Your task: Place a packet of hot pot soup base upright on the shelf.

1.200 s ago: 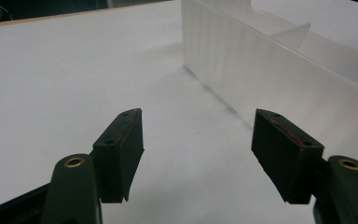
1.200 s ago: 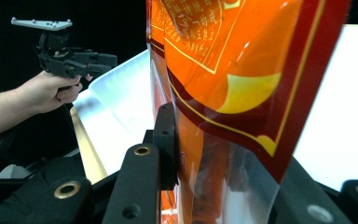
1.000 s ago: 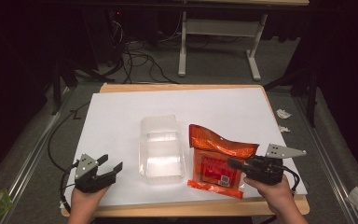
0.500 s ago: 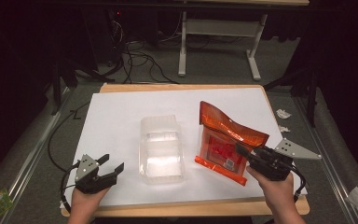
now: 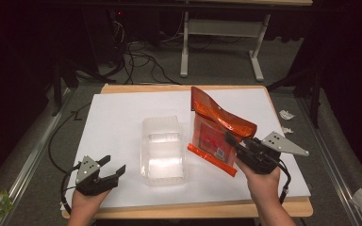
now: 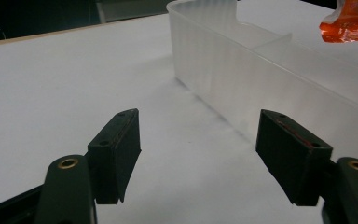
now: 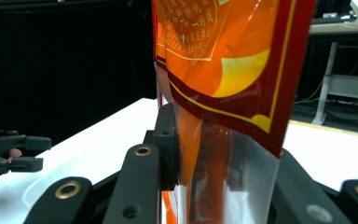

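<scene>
Two grippers: one in each of the person's hands, at the lower edge of the high view.
Right gripper [image 5: 233,143]: lower right of the high view, jaws pinching the orange pouch [image 5: 214,132] near its lower right part; in the right gripper view the pouch [image 7: 223,70] rises between the black jaws, and one pad presses against its clear film.
Orange pouch, place: right of centre in the high view, lifted off the white sheet [image 5: 118,122] and standing nearly on edge, top leaning toward the upper left of the frame, lower corner just beside the clear tray.
Left gripper [image 5: 113,170]: lower left of the high view, jaws spread with nothing between them; in the left gripper view the two pads [image 6: 116,154] stand well apart over bare white sheet.
Clear tray [image 5: 162,150]: centre of the high view, flat on the white sheet, between the two grippers; in the left gripper view its ribbed wall [image 6: 242,88] runs across the upper right, near the right-hand jaw but apart from it.
Table [image 5: 193,209]: wooden edge shows below the sheet at the bottom of the high view.
</scene>
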The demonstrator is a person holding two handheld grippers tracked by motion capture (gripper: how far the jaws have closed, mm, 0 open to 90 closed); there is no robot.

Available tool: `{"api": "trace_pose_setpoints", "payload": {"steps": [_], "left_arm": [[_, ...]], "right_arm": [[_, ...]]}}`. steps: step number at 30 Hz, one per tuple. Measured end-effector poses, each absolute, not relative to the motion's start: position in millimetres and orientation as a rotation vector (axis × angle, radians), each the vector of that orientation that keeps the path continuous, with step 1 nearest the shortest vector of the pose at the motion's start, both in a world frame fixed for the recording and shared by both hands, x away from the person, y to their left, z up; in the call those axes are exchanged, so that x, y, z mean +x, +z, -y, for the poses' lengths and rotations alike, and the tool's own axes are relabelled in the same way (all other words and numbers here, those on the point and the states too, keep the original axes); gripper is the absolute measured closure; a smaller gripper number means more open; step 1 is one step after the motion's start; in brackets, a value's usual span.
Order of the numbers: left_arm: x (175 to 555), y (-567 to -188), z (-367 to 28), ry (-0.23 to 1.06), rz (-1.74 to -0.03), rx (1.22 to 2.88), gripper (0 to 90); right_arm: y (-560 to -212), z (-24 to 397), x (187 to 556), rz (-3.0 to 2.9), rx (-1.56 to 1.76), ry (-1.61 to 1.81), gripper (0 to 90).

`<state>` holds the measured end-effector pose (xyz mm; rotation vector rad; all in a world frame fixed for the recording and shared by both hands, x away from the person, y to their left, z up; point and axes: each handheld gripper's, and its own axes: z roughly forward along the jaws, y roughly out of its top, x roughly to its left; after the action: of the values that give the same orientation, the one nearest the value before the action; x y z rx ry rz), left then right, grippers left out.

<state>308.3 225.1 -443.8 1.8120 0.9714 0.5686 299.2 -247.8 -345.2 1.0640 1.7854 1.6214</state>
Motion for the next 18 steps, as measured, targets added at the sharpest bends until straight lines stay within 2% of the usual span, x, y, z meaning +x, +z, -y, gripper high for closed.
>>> {"api": "trace_pose_setpoints", "payload": {"steps": [18], "left_arm": [[307.3, -441.4, -227.7, 0.56, -0.953, 1.804, 30.9]], "right_arm": [[-336.5, 182.3, 313.2, -1.774, 1.015, 1.657, 72.4]]}}
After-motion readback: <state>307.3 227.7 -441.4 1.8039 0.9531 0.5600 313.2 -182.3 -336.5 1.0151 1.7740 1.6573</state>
